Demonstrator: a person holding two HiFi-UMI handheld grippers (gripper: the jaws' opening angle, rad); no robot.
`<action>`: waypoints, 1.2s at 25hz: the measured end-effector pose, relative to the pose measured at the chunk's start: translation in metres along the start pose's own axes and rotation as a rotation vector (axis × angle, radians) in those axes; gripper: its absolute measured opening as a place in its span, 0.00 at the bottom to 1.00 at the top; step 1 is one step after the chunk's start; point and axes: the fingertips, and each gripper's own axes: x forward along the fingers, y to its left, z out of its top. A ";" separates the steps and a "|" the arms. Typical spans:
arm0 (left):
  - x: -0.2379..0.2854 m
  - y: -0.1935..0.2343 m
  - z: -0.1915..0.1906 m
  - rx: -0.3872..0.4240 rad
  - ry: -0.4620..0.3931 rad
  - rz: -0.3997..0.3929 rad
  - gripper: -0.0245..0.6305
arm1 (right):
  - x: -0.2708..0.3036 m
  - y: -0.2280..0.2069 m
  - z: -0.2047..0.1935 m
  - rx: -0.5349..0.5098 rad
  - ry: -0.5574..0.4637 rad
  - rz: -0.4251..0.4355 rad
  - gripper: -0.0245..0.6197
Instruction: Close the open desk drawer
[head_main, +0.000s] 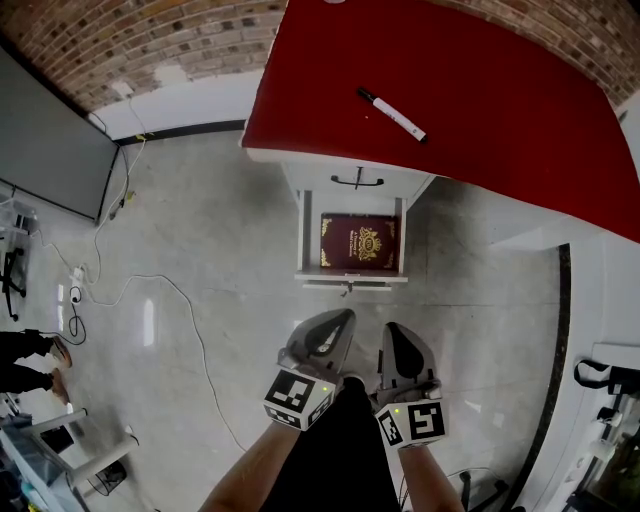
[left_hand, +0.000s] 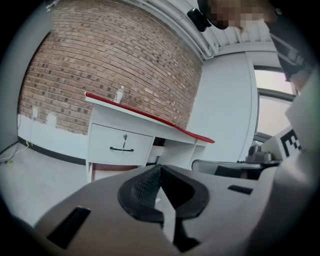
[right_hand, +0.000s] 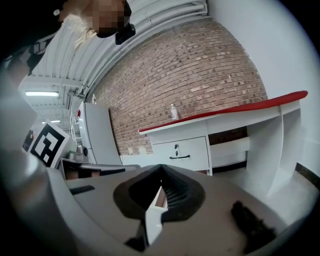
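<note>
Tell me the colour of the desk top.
The desk top is red; head view shows it best.

A marker (head_main: 392, 115) was laid on the desk (head_main: 480, 110). A book (head_main: 358, 241) was set in the open drawer (head_main: 350, 279), beneath the shut drawer (head_main: 358, 182), and a cable (head_main: 190, 320) was strung over the floor (head_main: 200, 230) to the left.

light: bright, even | floor glare | fisheye edges | near parts blurred
</note>
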 end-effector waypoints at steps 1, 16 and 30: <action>0.000 0.000 -0.001 0.001 0.004 0.001 0.05 | 0.000 0.000 0.000 0.009 -0.003 0.003 0.06; 0.009 0.011 -0.035 -0.033 0.007 0.004 0.05 | 0.017 -0.007 -0.035 0.089 0.058 0.069 0.06; 0.007 0.036 -0.117 -0.083 0.094 -0.016 0.05 | 0.048 -0.032 -0.133 0.244 0.141 0.004 0.06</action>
